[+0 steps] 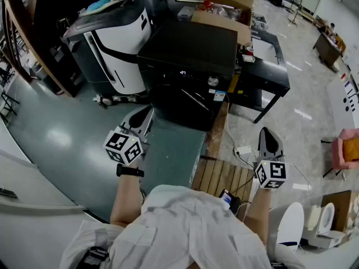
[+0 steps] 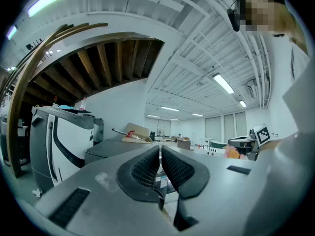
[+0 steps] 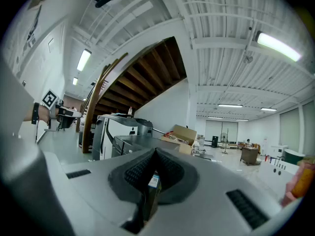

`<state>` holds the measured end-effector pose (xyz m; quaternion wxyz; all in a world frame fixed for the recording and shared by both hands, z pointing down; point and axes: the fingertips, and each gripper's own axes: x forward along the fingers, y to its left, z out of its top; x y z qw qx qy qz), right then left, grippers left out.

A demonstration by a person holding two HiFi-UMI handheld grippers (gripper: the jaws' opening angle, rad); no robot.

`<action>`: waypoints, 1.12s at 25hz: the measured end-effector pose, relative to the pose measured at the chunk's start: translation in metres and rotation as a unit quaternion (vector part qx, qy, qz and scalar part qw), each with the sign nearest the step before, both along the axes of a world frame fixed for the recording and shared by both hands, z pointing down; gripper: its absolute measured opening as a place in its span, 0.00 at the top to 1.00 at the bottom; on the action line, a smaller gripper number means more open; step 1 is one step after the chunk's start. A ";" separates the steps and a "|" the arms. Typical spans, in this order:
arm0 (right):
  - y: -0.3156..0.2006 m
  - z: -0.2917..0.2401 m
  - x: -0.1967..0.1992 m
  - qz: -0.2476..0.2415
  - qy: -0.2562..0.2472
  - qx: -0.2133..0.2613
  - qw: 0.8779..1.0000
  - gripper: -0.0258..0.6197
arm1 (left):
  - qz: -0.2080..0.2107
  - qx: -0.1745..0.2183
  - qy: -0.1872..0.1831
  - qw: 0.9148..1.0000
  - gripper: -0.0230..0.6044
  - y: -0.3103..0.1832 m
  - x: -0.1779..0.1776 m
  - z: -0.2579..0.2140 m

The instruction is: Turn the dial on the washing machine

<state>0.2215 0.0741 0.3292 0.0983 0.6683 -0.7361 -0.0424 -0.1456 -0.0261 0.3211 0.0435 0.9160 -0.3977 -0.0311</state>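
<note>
Closest to the head view is the person's white shirt, with both forearms reaching forward past it. At far left stands a white-and-black machine, which has no part in this job. The left tongs hover low in front of the black washing machine. The left gripper view shows their ribbed pads clenched together with nothing between them. The machine faces the person, and its small round dial sits on the front panel toward the right, just beside a lit display. A cardboard box rests behind the machine, and a black desk stands to its right. The right tongs hang above a wooden pallet, well apart from the dial. They are also pressed closed and empty.

As I judge it, the task has not begun: neither of the 2 tongs touches the dial. Reaching it, opening, gripping and twisting are all left.
</note>
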 end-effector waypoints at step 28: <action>-0.005 0.023 0.007 -0.061 -0.032 -0.031 0.997 0.95 | 0.004 -0.010 -0.015 1.000 0.94 0.013 0.034 0.011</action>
